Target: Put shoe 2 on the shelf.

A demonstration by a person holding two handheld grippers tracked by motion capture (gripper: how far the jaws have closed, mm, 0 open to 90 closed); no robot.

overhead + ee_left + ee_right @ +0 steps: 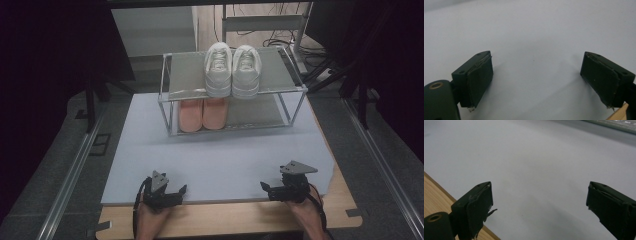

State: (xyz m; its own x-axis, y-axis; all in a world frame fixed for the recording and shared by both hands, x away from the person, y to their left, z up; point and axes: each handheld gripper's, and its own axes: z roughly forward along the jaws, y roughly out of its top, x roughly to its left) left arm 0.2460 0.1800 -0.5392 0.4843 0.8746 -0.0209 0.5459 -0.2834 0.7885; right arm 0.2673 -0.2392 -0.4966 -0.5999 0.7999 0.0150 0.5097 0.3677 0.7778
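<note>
A pale mat [150,150] covers the wooden table [250,220]; cables [280,37] lie beyond.

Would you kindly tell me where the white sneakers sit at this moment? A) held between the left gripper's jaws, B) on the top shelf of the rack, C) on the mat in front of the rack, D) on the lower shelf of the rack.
B: the white sneakers stand side by side on the top shelf of the rack, above the pink shoes on the lower shelf.

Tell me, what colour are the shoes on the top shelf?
The shoes are white, best seen in the high view.
</note>
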